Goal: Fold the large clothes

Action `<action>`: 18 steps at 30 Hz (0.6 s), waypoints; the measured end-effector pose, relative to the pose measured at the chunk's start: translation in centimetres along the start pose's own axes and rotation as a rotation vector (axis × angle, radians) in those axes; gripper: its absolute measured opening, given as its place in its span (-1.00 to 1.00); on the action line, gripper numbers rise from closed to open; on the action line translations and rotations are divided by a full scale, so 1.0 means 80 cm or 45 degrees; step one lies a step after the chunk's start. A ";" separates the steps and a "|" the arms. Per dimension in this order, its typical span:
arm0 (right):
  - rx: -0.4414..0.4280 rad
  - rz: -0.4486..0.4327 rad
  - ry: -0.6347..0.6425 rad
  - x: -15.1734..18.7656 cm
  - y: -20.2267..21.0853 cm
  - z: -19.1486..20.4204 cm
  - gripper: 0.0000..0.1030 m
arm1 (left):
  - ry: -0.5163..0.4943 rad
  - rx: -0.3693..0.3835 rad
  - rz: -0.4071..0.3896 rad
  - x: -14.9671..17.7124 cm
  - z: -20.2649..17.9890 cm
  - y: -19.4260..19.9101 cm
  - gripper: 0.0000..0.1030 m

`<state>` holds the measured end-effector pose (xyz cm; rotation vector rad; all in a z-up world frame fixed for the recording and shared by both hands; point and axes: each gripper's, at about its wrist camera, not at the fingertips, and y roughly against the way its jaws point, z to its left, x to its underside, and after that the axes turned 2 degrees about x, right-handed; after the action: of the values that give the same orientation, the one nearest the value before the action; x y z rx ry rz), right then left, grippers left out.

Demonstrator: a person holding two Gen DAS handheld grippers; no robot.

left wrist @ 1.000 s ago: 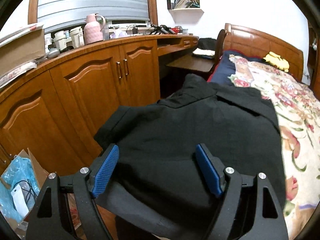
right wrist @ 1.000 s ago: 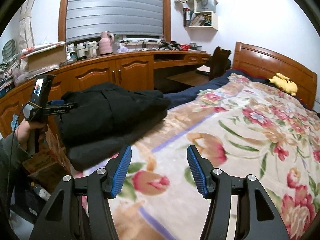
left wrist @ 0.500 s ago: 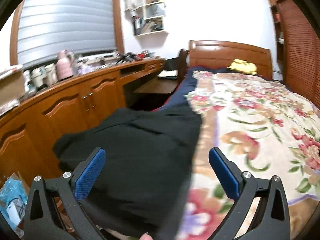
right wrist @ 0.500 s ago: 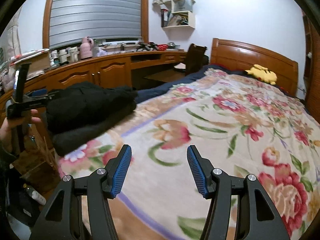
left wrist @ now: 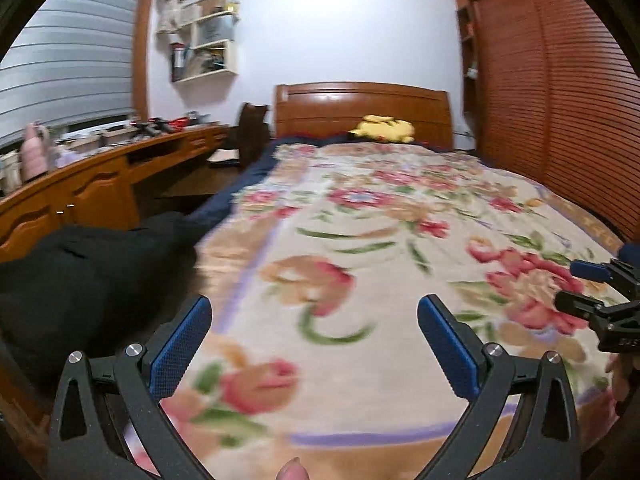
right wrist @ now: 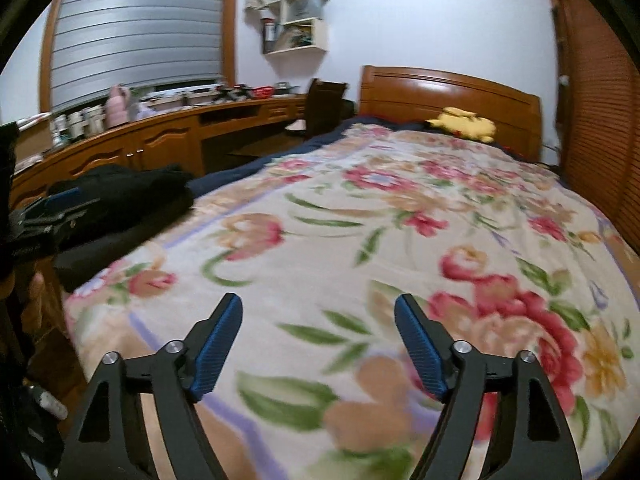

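Over the floral bed [left wrist: 360, 240], my left gripper [left wrist: 314, 330] stands with jaws wide and empty; my right gripper [right wrist: 318, 330], also empty, has just been opening. Folded black garment [right wrist: 120, 200] lies on the bed's left edge.

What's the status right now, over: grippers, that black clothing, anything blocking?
Left gripper open, empty; right gripper just opened wider, empty. Folded black garment sits at bed's left edge, untouched. Floral blanket bare ahead; yellow plush far off by headboard.
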<state>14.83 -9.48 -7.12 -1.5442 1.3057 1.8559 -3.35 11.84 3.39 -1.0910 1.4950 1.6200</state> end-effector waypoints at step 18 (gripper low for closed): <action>0.284 -0.077 -0.171 0.061 0.094 -0.039 0.60 | -0.062 0.225 0.029 0.032 -0.169 -0.031 1.00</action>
<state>9.18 -17.01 -8.47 -1.3073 1.3385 1.6819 -0.40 -1.38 0.13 -0.9337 1.5908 1.4869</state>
